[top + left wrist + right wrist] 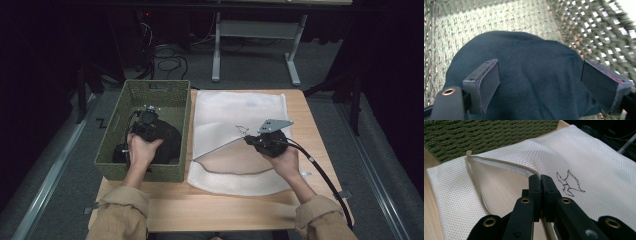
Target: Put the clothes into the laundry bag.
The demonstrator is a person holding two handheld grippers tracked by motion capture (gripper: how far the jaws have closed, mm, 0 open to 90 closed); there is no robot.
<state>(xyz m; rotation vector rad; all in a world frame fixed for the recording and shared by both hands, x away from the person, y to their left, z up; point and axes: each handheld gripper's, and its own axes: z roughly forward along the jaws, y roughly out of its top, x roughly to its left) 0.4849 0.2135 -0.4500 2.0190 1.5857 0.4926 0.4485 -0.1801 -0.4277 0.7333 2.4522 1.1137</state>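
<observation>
right gripper clamps mesh bag zipper edge | left gripper wide apart over dark cloth

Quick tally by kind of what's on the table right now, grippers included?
Green woven basket: 1
Dark garment, in the basket: 1
White mesh laundry bag, its zipper open: 1
Grippers: 2, the left gripper open over the garment, the right gripper shut on the bag's zipper edge
Total: 5
</observation>
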